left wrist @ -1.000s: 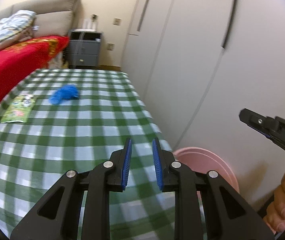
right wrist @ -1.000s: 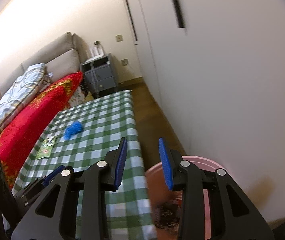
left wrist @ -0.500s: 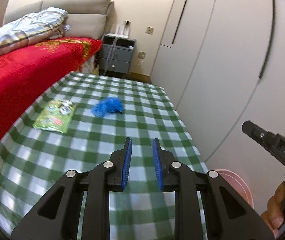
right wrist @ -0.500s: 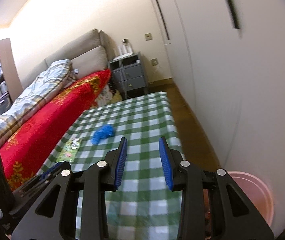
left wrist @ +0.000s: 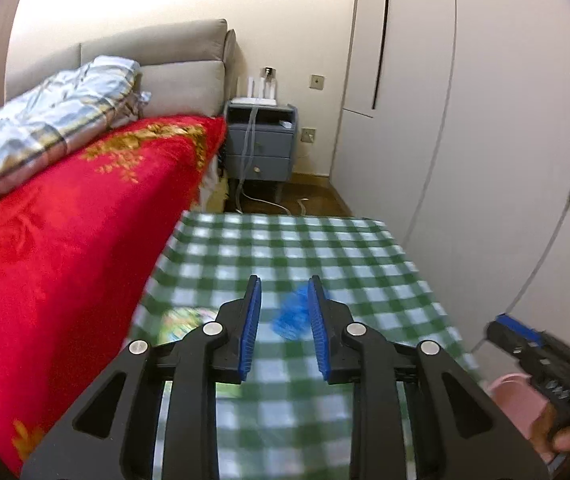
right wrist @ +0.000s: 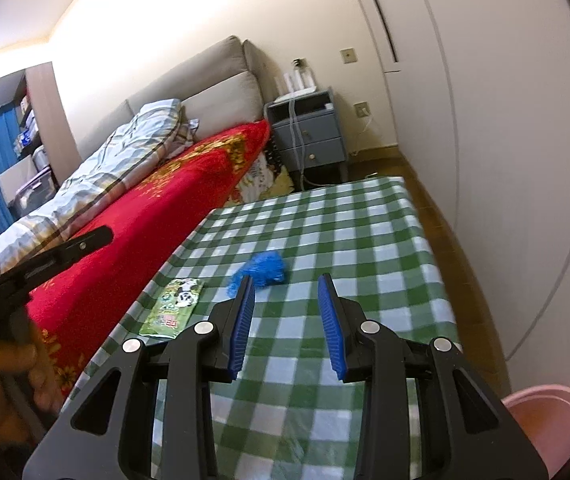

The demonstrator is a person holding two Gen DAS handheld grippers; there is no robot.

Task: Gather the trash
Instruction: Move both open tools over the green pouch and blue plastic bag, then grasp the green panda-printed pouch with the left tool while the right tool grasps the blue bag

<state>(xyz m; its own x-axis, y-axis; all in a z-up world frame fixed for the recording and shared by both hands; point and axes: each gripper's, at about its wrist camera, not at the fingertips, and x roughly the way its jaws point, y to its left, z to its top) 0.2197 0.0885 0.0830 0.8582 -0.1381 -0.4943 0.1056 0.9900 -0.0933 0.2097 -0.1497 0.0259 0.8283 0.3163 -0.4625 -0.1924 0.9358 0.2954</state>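
A crumpled blue piece of trash (right wrist: 262,269) lies on the green checked tablecloth (right wrist: 357,240); it also shows between my left fingers in the left wrist view (left wrist: 292,313). A green snack wrapper (right wrist: 175,307) lies to its left, near the bed; it is blurred in the left wrist view (left wrist: 179,322). My left gripper (left wrist: 283,330) is open and empty, above the table, in line with the blue trash. My right gripper (right wrist: 287,322) is open and empty, short of the blue trash. A pink bin (right wrist: 549,420) stands on the floor at the right.
A bed with a red blanket (right wrist: 145,200) runs along the table's left side. A grey nightstand (right wrist: 309,136) stands beyond the table's far end. White wardrobe doors (right wrist: 505,120) line the right side. The pink bin (left wrist: 513,400) shows under my right gripper's body.
Both grippers have swung from the pink bin toward the table and moved forward. The blue trash and green wrapper are now closer, and the blue trash sits in line with my left fingers.
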